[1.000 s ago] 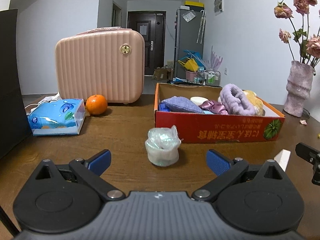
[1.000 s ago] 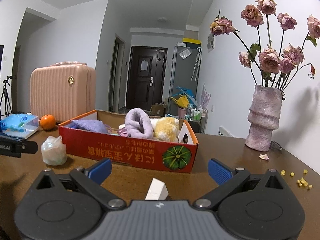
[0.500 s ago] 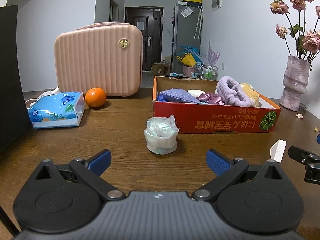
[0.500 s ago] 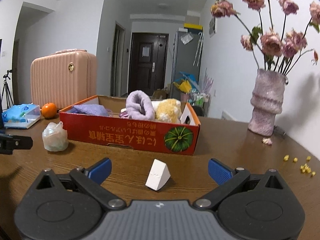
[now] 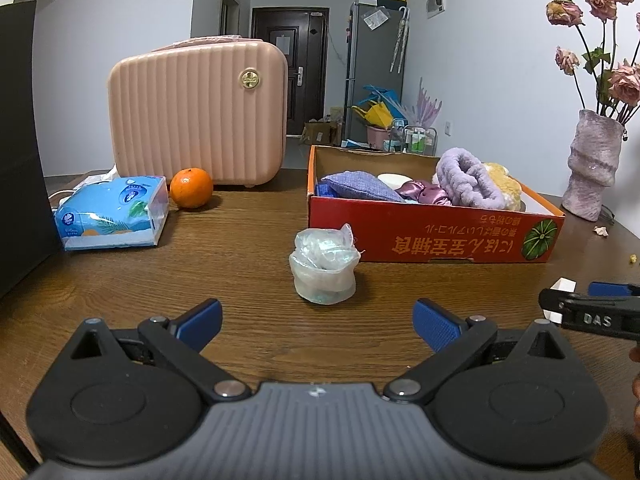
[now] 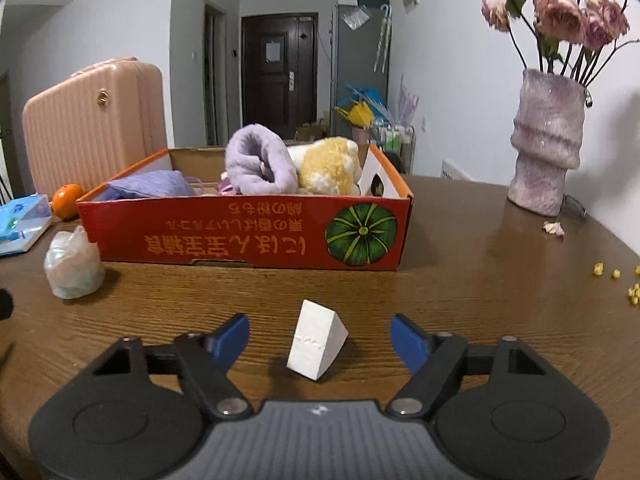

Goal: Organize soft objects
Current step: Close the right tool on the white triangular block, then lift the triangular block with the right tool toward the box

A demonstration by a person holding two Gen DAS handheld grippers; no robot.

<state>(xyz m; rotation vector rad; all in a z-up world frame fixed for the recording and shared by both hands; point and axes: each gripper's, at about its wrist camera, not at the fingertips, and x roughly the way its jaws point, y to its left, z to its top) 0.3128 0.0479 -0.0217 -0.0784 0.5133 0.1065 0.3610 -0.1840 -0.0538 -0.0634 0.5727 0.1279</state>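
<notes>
Brown wood-grain table (image 6: 460, 280) fills the foreground of a white-walled room. Over it the right gripper (image 6: 320, 340) has just been closing its jaws, yet both blue pads stand clear of the white wedge-shaped sponge (image 6: 316, 340) that sits upright on the wood between them. The left gripper (image 5: 316, 318) hangs spread wide with nothing between its fingers; just ahead of it sits a crumpled clear plastic bundle (image 5: 323, 266). Beyond both stands a red cardboard box (image 6: 244, 232) with a pumpkin print, holding a lilac fuzzy band (image 6: 256, 166), a yellow plush (image 6: 328, 168) and a purple pouch (image 6: 156, 184). Farther left lie a tissue pack (image 5: 112, 212) and an orange (image 5: 191, 187), in front of a pink case (image 5: 200, 112). A vase (image 6: 548, 152) of dried roses stands at the right.
</notes>
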